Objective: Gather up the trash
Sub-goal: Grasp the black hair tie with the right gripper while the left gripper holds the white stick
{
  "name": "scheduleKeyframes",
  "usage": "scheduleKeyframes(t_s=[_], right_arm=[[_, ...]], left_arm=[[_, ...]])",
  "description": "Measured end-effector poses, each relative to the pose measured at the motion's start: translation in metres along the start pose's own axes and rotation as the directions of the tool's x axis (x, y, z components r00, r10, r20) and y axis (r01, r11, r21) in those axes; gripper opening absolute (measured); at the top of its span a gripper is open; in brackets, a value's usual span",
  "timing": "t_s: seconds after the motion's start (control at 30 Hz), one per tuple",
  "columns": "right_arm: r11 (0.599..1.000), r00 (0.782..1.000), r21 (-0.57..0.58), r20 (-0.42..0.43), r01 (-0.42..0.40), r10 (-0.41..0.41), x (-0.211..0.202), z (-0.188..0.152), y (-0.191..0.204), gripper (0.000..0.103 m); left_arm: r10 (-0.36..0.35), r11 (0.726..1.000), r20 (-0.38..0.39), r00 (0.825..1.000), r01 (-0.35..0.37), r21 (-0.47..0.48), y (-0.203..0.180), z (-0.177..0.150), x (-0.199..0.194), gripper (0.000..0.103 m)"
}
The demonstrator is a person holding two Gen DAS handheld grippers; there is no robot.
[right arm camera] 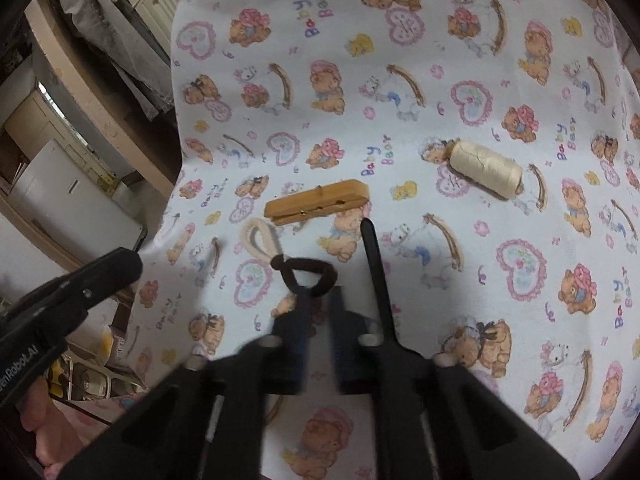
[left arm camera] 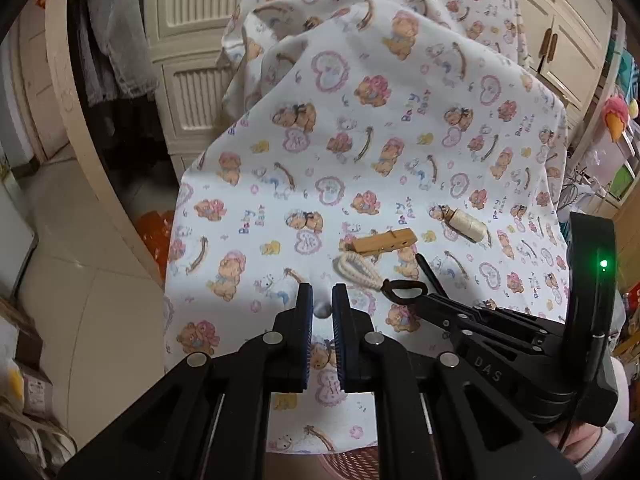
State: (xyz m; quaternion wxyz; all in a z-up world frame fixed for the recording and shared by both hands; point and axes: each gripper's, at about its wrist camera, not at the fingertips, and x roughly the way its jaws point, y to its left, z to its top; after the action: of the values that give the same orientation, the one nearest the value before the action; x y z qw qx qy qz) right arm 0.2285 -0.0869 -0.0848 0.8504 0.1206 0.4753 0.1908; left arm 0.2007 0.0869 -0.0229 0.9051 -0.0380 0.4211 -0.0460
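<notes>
On a teddy-bear print cloth [left arm camera: 360, 152] lie a wooden clothespin [left arm camera: 384, 242] [right arm camera: 316, 202], a cream thread spool [left arm camera: 468, 224] [right arm camera: 486, 170] and a twisted cord with a cream loop [right arm camera: 260, 236] and a brown loop [left arm camera: 404, 290] [right arm camera: 308, 274]. My right gripper [right arm camera: 322, 298] [left arm camera: 420, 298] is shut with its tips on the near end of the brown loop. A thin black stick [right arm camera: 374, 264] slants up beside its right finger. My left gripper [left arm camera: 322, 294] hovers just left of the cord, shut on a small grey round piece [left arm camera: 322, 312].
The cloth ends at the left, above a tiled floor [left arm camera: 80, 280] and an orange bag [left arm camera: 154, 232]. A pink basket [left arm camera: 352, 464] sits under the near edge. Cream cupboards [left arm camera: 192, 60] stand behind, and cluttered shelves [left arm camera: 616, 152] are on the right.
</notes>
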Motion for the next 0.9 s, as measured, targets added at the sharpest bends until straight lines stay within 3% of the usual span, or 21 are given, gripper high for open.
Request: scheduleKeyframes(t_s=[0.3, 0.53, 0.57, 0.67, 0.9], right_arm=[[0.999, 0.994, -0.031, 0.106, -0.021, 0.024, -0.039, 0.0, -0.002, 0.001], [0.999, 0.993, -0.04, 0.115, -0.017, 0.022, -0.053, 0.0, -0.013, 0.003], [0.999, 0.994, -0.026, 0.107, -0.022, 0.025, -0.051, 0.001, -0.015, 0.007], [0.999, 0.995, 0.002, 0.087, -0.047, 0.047, -0.045, 0.001, -0.017, 0.035], [0.999, 0.997, -0.02, 0.062, -0.045, 0.046, -0.023, 0.002, -0.004, 0.032]], left_arm=[[0.001, 1.0, 0.038, 0.999, -0.001, 0.01, -0.002, 0.004, -0.009, 0.009], [-0.068, 0.996, 0.016, 0.998, 0.069, -0.061, 0.01, 0.005, -0.008, 0.008], [-0.076, 0.994, 0.01, 0.997, 0.077, -0.082, 0.013, 0.005, -0.007, 0.008], [-0.091, 0.986, -0.013, 0.996, 0.088, -0.139, 0.023, 0.004, -0.003, 0.008], [-0.019, 0.987, -0.045, 0.999, 0.012, -0.162, 0.029, 0.005, 0.004, 0.008]])
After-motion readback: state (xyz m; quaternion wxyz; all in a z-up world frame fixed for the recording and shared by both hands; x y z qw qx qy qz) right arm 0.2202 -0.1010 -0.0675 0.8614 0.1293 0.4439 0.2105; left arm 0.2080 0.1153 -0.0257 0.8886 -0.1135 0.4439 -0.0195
